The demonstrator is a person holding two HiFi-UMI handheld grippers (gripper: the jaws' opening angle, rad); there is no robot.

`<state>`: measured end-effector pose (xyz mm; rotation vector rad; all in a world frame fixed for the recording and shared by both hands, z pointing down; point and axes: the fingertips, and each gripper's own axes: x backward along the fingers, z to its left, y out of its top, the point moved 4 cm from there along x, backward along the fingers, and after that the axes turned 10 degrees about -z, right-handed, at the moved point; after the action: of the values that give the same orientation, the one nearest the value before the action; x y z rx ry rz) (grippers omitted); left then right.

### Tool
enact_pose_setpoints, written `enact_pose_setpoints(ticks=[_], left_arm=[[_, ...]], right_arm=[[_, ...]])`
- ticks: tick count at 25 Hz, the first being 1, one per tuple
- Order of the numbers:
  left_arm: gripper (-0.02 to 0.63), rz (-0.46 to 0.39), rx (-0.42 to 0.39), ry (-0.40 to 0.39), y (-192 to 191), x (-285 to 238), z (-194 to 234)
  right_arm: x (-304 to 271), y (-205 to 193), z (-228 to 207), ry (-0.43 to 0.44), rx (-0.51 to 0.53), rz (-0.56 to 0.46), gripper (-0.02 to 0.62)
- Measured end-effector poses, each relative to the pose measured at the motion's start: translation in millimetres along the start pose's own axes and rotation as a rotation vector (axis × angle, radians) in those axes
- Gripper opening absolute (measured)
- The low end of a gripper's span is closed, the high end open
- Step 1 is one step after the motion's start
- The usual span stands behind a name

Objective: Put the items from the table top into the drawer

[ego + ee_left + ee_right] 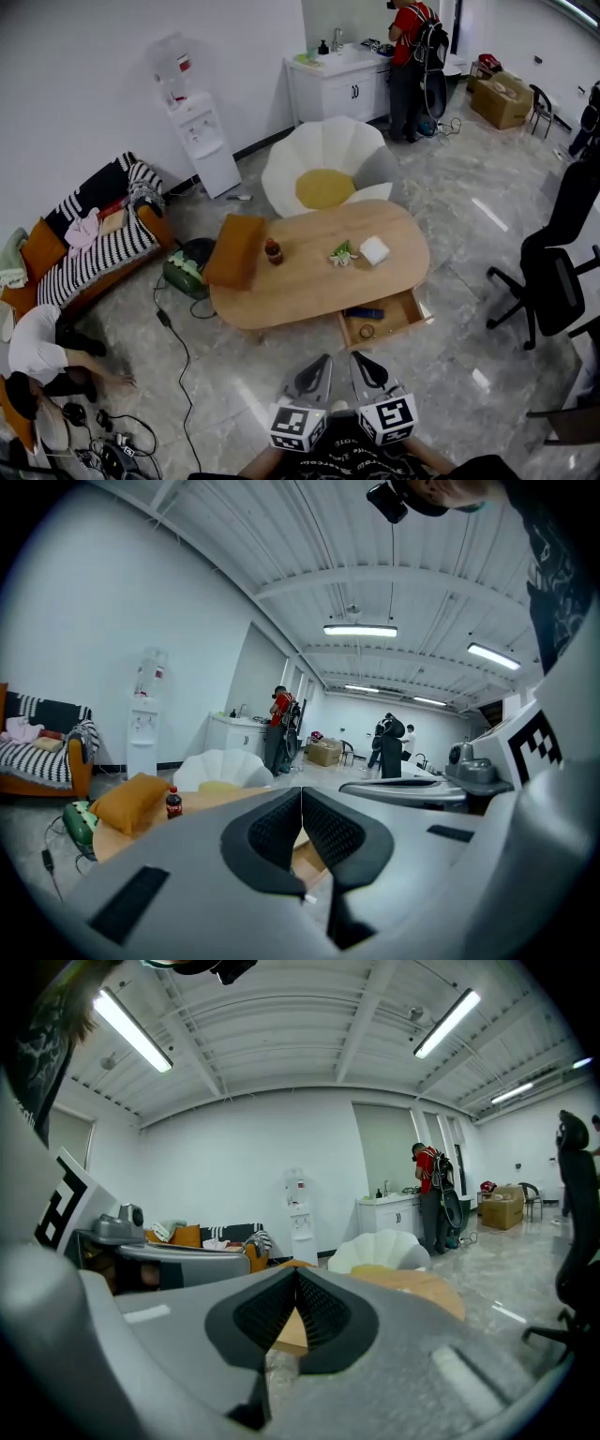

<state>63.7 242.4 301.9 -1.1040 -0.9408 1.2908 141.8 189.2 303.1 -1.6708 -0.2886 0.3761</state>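
Short of the table (300, 281), left gripper (322, 364) and right gripper (360, 362), jaws together, empty.

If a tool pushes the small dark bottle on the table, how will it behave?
The bottle stands upright and narrow, so a high push may tip it. Its round body would then probably roll. Dark contents suggest some weight.
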Motion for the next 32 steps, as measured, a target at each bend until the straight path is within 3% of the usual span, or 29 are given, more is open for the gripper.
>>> enact_pose_setpoints(ticks=[16,32], left_arm=[[0.011,0.024,-0.016,-0.059,-2,-38,-3],[0.011,0.063,0.008,-0.124,12,-109,46]], right_arm=[[-9,2,-27,-0.075,-0.048,0.004,0.003],[-84,12,-56,-0.131,-0.062,0.026,0.003]])
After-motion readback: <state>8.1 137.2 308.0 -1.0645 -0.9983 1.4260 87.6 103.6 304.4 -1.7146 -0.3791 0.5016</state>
